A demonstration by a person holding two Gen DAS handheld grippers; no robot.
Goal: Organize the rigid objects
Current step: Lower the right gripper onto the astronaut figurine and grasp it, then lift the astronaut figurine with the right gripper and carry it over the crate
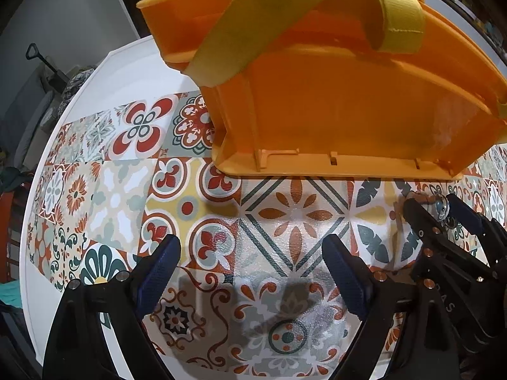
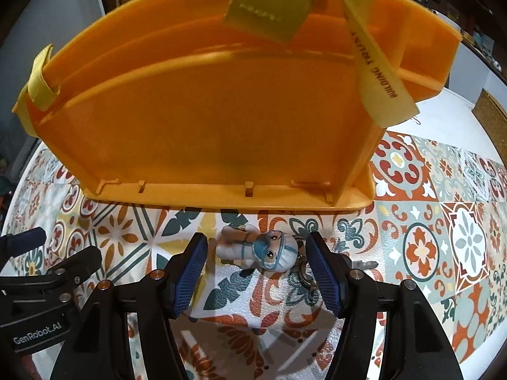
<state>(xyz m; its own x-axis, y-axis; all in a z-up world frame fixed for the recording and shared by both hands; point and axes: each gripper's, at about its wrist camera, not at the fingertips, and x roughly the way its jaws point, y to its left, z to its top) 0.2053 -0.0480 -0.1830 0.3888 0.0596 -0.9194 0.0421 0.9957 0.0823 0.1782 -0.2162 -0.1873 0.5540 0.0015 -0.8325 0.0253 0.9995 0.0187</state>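
A small masked figurine keychain (image 2: 272, 250) lies on its side on the patterned mat, just in front of the orange plastic caddy (image 2: 206, 110). My right gripper (image 2: 256, 240) straddles the figurine, and a thin gap shows at each blue pad, so it is open. The metal key ring (image 2: 304, 274) rests by the right pad. In the left wrist view my left gripper (image 1: 250, 243) hangs wide open over bare mat, with nothing between its fingers. The right gripper (image 1: 431, 202) and the figurine (image 1: 441, 209) appear at that view's right edge.
The caddy (image 1: 332, 104) has inner dividers and a yellow fabric strap (image 1: 247, 25) looped over its top. A tile-patterned mat (image 1: 126, 174) covers the round white table (image 1: 95, 72). The left gripper (image 2: 66, 243) is close on the left in the right wrist view.
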